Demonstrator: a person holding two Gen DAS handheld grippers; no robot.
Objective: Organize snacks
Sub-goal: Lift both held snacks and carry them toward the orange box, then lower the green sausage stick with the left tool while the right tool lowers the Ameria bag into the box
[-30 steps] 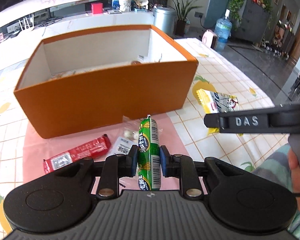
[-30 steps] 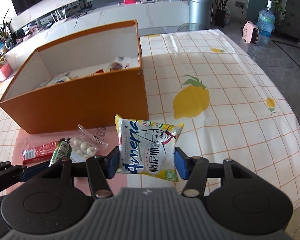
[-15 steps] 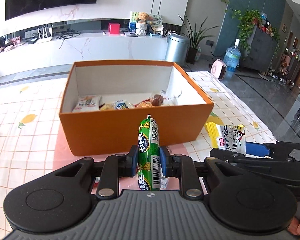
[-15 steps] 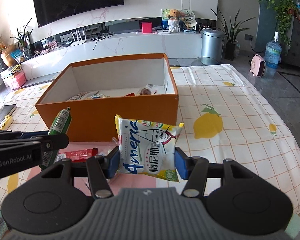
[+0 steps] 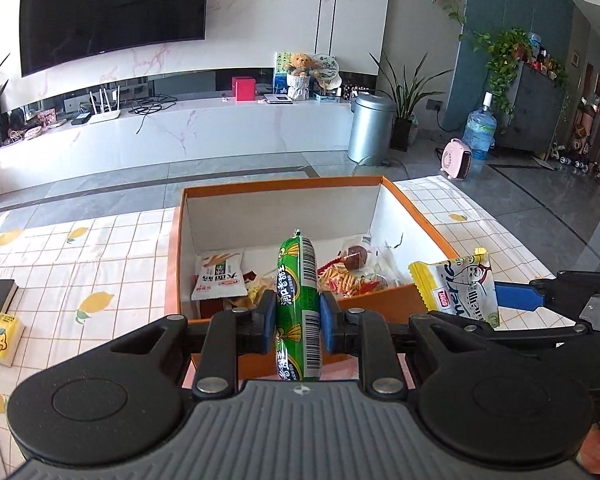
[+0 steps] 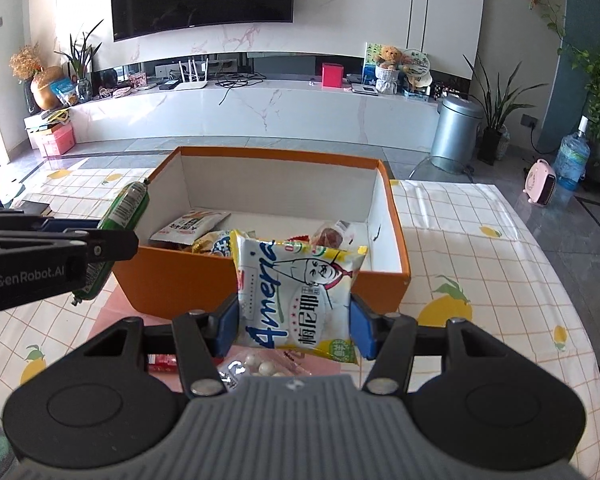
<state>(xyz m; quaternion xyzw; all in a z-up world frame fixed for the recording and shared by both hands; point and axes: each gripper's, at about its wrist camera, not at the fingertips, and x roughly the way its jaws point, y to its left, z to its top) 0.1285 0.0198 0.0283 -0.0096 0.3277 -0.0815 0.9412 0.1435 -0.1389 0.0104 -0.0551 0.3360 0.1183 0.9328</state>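
Your left gripper (image 5: 298, 320) clamps a green sausage (image 5: 298, 300); your right gripper (image 6: 294, 320) clamps a white-and-yellow snack bag (image 6: 296, 296), both near the orange box (image 6: 204, 284).

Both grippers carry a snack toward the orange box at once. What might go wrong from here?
The left gripper and right gripper hang side by side, so they may bump over the orange box. The green sausage stick is pinched low and could pivot. The yellow-and-white snack bag might land on the rim.
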